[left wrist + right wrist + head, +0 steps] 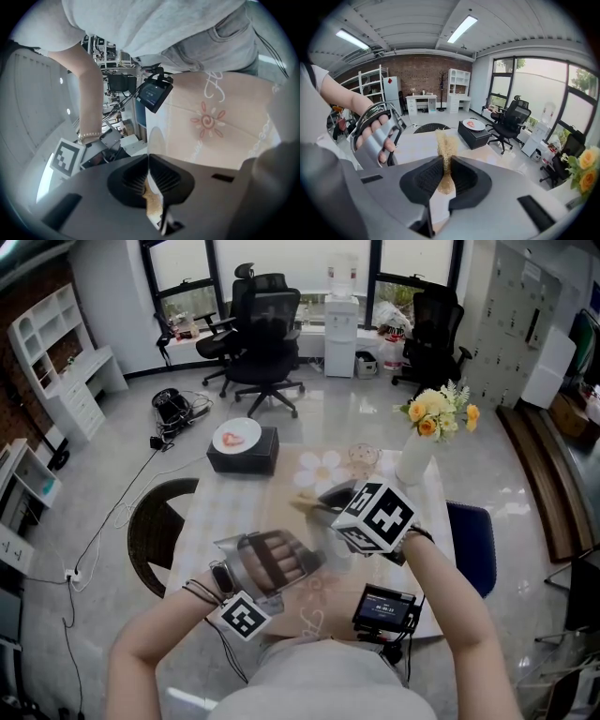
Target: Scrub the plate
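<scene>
The left tool (pixel 149 174) is clenched on the rim of a thin, smooth, pale round plate (pixel 155 143), seen edge-on between its ribbed black jaws. The right tool (pixel 443 169) grips a coarse, tan, fibrous scrubber (pixel 446 147) — the frayed tuft pokes past the tips. Beneath both tools lies the table (pixel 234 512) — pale cloth, flower-printed.

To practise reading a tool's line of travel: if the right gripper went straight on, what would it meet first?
Probably the table: the right gripper, shut on the scrubber, points low across it. It might clear the far edge toward the round chair; depth is unclear.
</scene>
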`<control>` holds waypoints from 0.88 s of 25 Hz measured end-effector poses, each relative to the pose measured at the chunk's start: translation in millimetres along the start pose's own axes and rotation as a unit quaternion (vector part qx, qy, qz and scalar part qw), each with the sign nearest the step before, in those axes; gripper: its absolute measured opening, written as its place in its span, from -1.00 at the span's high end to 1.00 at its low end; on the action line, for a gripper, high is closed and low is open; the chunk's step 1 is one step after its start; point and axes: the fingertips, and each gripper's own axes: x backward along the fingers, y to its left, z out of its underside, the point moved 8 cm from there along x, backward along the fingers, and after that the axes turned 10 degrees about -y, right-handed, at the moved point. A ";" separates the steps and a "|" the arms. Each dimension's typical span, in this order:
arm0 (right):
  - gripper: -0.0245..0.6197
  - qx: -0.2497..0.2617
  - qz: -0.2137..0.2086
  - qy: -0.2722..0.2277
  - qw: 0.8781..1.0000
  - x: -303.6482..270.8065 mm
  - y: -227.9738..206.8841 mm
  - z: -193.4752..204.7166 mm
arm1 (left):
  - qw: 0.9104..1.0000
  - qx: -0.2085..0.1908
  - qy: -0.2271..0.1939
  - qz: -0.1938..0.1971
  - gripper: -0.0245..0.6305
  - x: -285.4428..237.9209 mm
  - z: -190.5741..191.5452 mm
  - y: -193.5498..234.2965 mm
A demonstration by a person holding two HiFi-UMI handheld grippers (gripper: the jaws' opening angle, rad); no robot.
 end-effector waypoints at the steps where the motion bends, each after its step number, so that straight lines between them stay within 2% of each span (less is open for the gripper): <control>1: 0.77 -0.004 0.003 0.002 1.000 -1.5 -2.8 1.2 | 1.000 -0.002 -0.001 -0.001 0.88 0.9 -0.5 0.4; 9: 0.77 -0.026 0.016 0.027 0.999 -9.9 -22.2 16.2 | 1.000 -0.012 -0.001 -0.007 0.88 2.8 -1.2 1.5; 22: 0.77 -0.078 0.038 0.045 0.995 -8.7 -42.4 50.3 | 1.000 0.004 0.012 -0.020 0.88 4.7 4.1 4.1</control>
